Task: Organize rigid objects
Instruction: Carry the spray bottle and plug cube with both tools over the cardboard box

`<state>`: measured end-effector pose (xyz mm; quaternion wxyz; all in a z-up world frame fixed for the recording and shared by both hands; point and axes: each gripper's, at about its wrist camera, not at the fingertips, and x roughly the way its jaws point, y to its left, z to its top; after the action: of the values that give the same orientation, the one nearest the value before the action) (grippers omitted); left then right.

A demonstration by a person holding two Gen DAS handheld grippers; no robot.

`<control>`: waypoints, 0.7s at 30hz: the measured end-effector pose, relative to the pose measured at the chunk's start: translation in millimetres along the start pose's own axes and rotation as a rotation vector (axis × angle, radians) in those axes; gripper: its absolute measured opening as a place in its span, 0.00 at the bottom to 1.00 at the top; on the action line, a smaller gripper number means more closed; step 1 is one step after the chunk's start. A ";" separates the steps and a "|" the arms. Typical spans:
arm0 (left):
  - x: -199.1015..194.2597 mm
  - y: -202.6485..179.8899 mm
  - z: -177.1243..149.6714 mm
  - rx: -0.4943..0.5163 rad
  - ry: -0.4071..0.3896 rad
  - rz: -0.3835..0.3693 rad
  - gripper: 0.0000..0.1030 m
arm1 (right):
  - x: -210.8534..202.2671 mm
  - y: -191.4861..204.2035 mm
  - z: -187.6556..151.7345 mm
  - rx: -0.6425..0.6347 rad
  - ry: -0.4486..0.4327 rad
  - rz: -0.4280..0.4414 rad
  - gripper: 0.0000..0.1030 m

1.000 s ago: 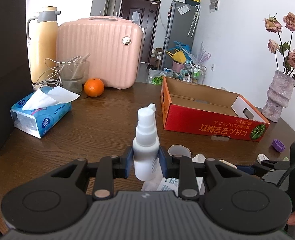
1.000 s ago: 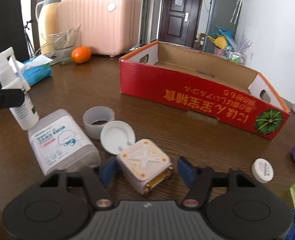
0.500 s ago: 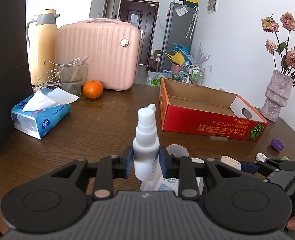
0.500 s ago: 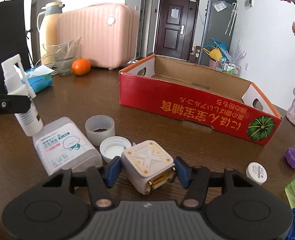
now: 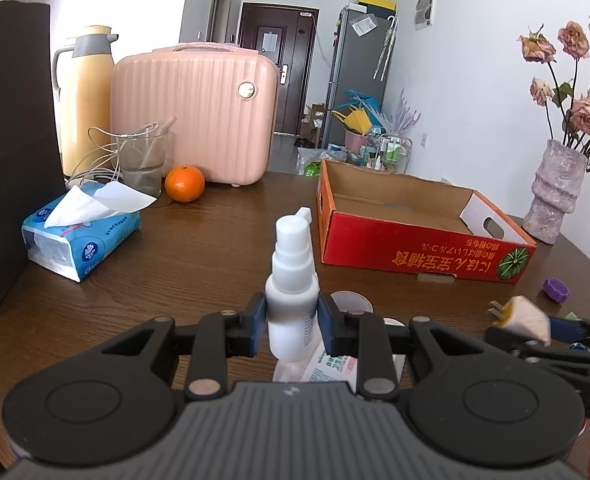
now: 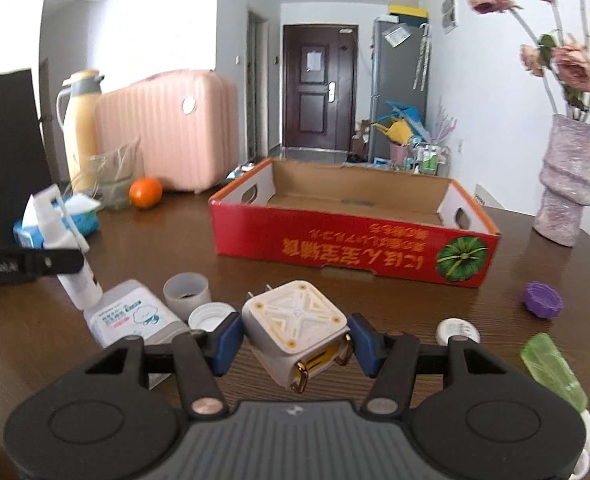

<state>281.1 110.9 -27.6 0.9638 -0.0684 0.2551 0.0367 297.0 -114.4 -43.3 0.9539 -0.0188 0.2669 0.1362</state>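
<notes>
Left hand-held gripper (image 5: 292,322): pinching the white spray bottle (image 5: 292,288) at its body, 1 blue pad on each side; the bottle stands upright, nozzle up, held above the counter (image 5: 199,256).
Right hand-held gripper (image 6: 295,340): clamped on the cube-shaped plug adapter (image 6: 295,330), which sits tilted between the 2 blue pads, prongs away from the camera.
Box: the red cardboard box (image 6: 351,240) lies beyond both held things, open top, nothing visible inside.
Counter near the right gripper: a flat clear bottle (image 6: 135,314) lying down, a translucent cup (image 6: 186,291), a white cap (image 6: 211,316), a small white lid (image 6: 457,330), a purple cap (image 6: 542,299), a green item (image 6: 551,368).
Far side of counter: tissue pack (image 5: 81,232), orange (image 5: 184,183), glass (image 5: 145,162), pink case (image 5: 195,110), thermos (image 5: 87,100), vase of dried roses (image 5: 555,192).
Room: dark door and grey fridge behind.
</notes>
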 end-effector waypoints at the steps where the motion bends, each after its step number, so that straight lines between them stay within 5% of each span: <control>1: -2.5 -3.0 0.1 0.000 -0.004 -0.003 0.28 | -4.1 -2.9 -0.5 0.006 -0.007 -0.002 0.55; 21: -30.0 -102.1 10.0 0.085 -0.061 -0.092 0.28 | -55.7 -65.6 8.4 0.078 -0.128 -0.027 0.55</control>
<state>270.7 10.5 7.5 0.9738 -0.0381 0.2234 -0.0162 273.3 -190.6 -9.8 0.9707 0.0236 0.2101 0.1138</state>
